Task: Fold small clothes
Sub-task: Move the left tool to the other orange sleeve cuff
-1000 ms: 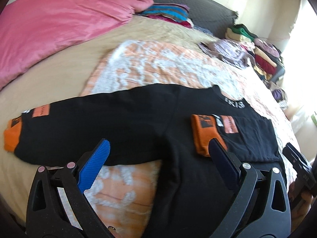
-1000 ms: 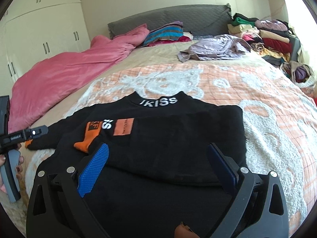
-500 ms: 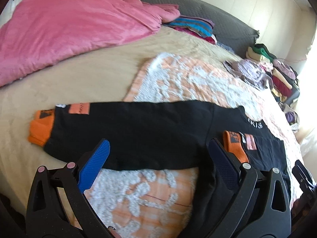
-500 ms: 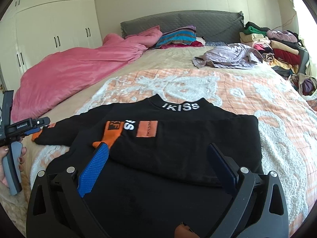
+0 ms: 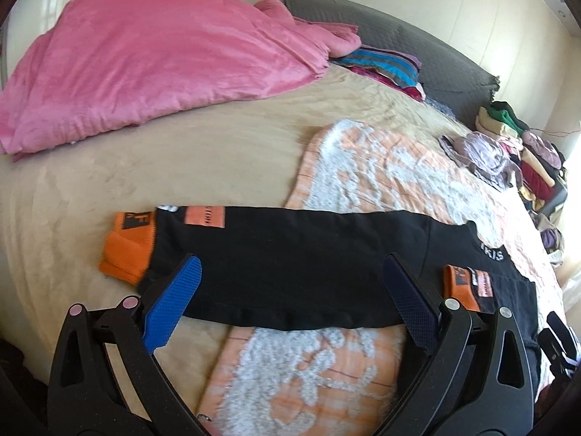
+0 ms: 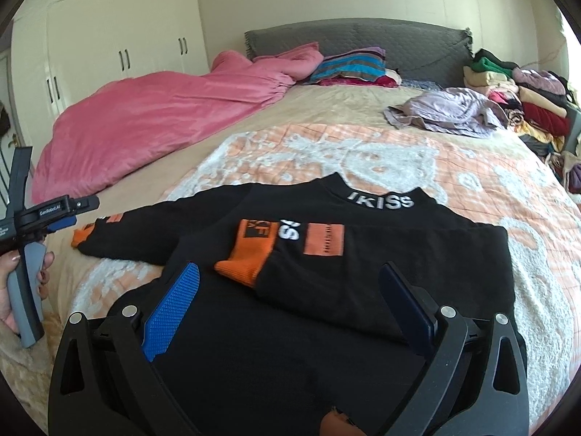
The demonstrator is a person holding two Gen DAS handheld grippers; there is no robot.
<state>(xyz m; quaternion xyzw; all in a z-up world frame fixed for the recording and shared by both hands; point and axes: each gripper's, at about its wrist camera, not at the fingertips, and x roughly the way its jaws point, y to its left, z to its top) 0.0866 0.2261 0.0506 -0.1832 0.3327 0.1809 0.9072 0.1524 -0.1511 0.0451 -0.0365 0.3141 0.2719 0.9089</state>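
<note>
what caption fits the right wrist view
Open right gripper over a black sweater, one sleeve folded across.

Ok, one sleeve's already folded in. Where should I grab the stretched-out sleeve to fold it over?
Probably at the orange cuff, the free end of the outstretched sleeve. It lies flat and straight on the bed, pointing away from the sweater body. Bring the open left hand-held gripper in from the cuff's outer end, pinching the thick ribbed edge.

left gripper (image 5: 290,294): black frame, blue ribbed pads, pinkish screw heads | right gripper (image 6: 287,301): black frame, blue pads, silver screws | left hand (image 6: 21,290): dark nail polish, grey handle, white lettering
</note>
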